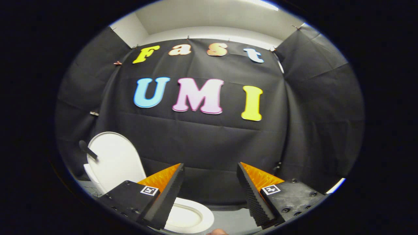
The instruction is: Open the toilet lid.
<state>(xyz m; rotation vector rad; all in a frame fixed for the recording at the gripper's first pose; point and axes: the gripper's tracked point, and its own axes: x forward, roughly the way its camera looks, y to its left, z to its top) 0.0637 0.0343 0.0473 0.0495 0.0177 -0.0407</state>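
My gripper [210, 173] has its fingers spread wide with nothing between them, pointing at the black booth wall [212, 143]. Below the left finger sits the toilet seat [204, 217], its bowl opening exposed. To the far left the toilet lid [112, 160] stands upright, leaning back, with a dark handle [87, 149] sticking out near its top left edge. I judge the lid already raised, so the opening step looks done. My next move only calls for keeping clear of the lid.
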